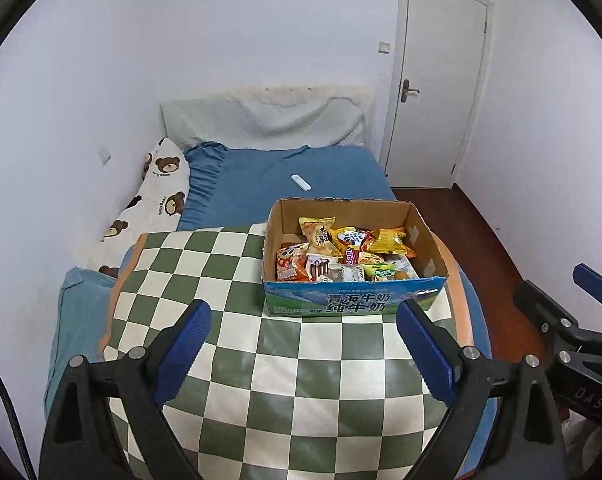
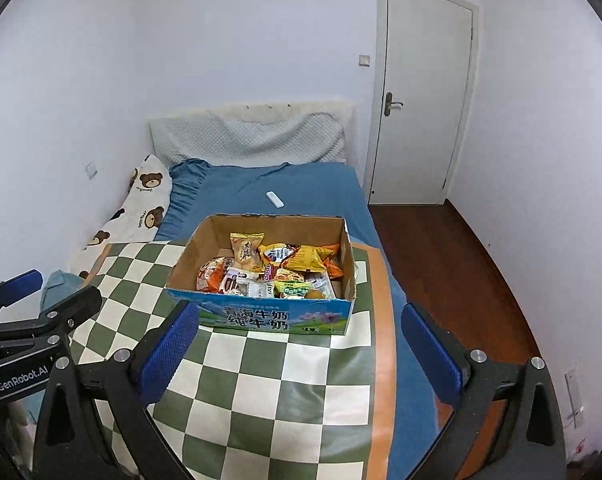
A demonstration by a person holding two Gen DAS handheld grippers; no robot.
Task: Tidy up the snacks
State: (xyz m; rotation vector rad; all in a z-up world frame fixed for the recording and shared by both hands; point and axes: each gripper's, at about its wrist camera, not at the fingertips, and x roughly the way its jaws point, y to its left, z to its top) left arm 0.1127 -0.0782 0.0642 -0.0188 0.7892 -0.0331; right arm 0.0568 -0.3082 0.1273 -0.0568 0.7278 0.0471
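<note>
Snacks (image 1: 341,254), bright crinkled packets, fill cardboard box (image 1: 429,240).

White remote (image 1: 301,182) on blue bedsheet (image 1: 333,168), bear-print pillow (image 1: 157,196) beside, closed door (image 1: 437,92) beyond.

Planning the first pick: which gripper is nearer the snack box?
Right, slightly. The right gripper hangs open just before the snack box, nearly centred; the left gripper is open too, offset toward the box's left.

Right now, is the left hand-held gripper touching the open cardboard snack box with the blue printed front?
Apart. The left wrist view shows the left hand-held gripper open and empty, with checkered cloth between its fingertips and the cardboard box.
</note>
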